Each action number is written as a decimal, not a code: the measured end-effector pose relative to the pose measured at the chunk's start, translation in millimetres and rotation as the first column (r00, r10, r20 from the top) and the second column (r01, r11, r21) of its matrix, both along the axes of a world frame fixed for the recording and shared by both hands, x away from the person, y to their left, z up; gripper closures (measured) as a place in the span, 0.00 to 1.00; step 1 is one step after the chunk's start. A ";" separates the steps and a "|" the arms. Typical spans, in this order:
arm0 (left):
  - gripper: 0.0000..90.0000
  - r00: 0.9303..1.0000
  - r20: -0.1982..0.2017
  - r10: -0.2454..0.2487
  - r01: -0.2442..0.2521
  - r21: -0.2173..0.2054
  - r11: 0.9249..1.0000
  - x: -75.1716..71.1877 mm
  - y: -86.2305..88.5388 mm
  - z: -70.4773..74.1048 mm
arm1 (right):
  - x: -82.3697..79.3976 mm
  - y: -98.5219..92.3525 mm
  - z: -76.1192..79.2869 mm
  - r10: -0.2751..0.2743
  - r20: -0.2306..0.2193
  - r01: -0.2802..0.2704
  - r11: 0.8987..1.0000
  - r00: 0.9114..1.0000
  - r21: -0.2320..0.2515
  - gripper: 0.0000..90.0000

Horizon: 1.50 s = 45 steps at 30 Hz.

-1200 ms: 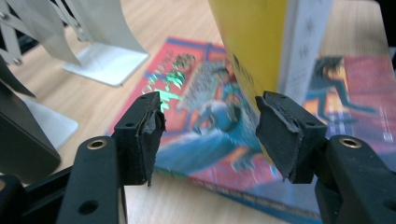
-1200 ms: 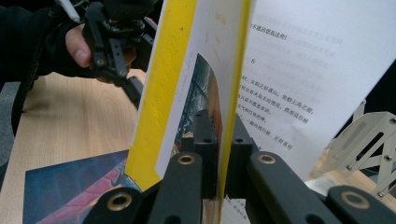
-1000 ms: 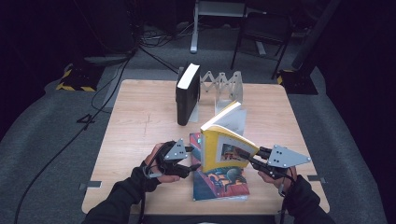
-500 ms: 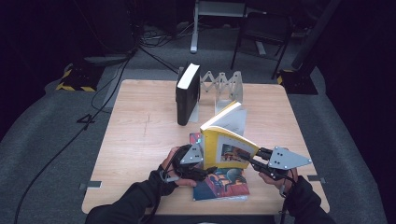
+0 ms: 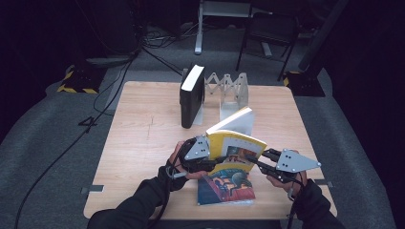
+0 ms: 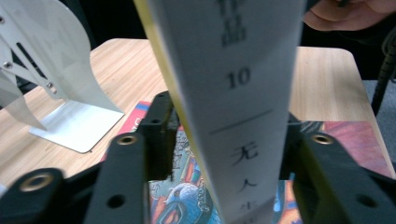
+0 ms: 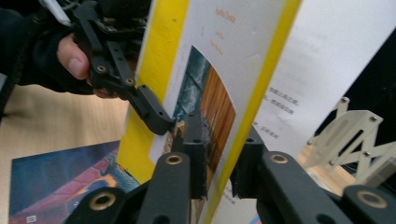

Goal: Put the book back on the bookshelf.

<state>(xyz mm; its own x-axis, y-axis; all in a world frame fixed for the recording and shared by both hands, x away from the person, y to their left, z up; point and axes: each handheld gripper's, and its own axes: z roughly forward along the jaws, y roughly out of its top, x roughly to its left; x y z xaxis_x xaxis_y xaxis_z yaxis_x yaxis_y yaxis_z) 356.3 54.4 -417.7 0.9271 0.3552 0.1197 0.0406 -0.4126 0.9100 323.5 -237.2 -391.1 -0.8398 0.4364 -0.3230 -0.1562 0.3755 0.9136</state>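
High view: both tongs grip the yellow book (image 5: 235, 145), raised between them above the blue book (image 5: 224, 187). The left tongs (image 5: 210, 164), just closing, clamp its spine; the right tongs (image 5: 255, 162), just easing slightly, pinch its cover.

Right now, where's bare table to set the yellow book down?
Free: the wide left strip of the table, left of the black book; also the right side beyond the rack. Crowded: front centre, where the left gripper, the right gripper, the yellow book and the flat colourful book sit.
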 end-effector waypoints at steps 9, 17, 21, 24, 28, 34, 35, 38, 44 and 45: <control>0.80 0.999 0.041 -0.020 0.018 0.039 0.999 -7.3 -4.1 1.9 | 4.5 -11.0 0.9 -0.130 0.020 0.130 0.991 0.991 0.014 0.64; 0.82 0.999 0.045 -0.022 0.019 0.047 0.999 -9.1 -5.1 2.4 | 14.3 -18.8 -3.8 -0.227 -0.004 0.227 0.974 0.974 0.004 0.55; 0.81 0.998 0.060 -0.017 0.014 0.053 0.998 -9.9 -6.0 2.8 | 18.5 -14.5 -7.6 -0.207 -0.032 0.207 0.978 0.978 -0.017 0.54; 0.80 0.997 0.074 -0.007 0.003 0.049 0.999 -10.2 -8.4 2.7 | 19.9 -7.7 -11.3 -0.193 -0.030 0.191 0.981 0.981 -0.043 0.59; 0.77 0.997 0.079 0.004 -0.006 0.022 1.000 -8.9 -10.1 5.9 | 19.1 0.4 -12.8 -0.209 0.005 0.209 0.975 0.978 -0.069 0.62; 0.76 0.994 0.096 0.051 -0.050 -0.012 0.999 -6.2 -10.7 12.3 | 25.1 2.8 -12.8 -0.223 -0.005 0.222 0.974 0.975 -0.053 0.66; 0.76 0.993 0.100 0.062 -0.061 -0.018 0.998 -5.9 -10.7 13.6 | 27.1 4.6 -12.9 -0.230 -0.003 0.230 0.972 0.973 -0.052 0.67; 0.80 0.990 0.102 0.094 -0.093 -0.012 0.996 -3.0 -10.0 17.3 | 32.2 8.2 -12.5 -0.239 -0.009 0.238 0.970 0.971 -0.048 0.67; 0.83 0.970 0.145 0.195 -0.190 -0.050 0.981 1.2 -4.7 26.1 | 42.4 22.0 -8.4 -0.278 0.018 0.279 0.959 0.960 -0.045 0.66; 0.83 0.966 0.139 0.217 -0.209 -0.068 0.976 2.7 -3.1 27.0 | 45.5 26.3 -5.8 -0.283 0.017 0.284 0.959 0.959 -0.028 0.62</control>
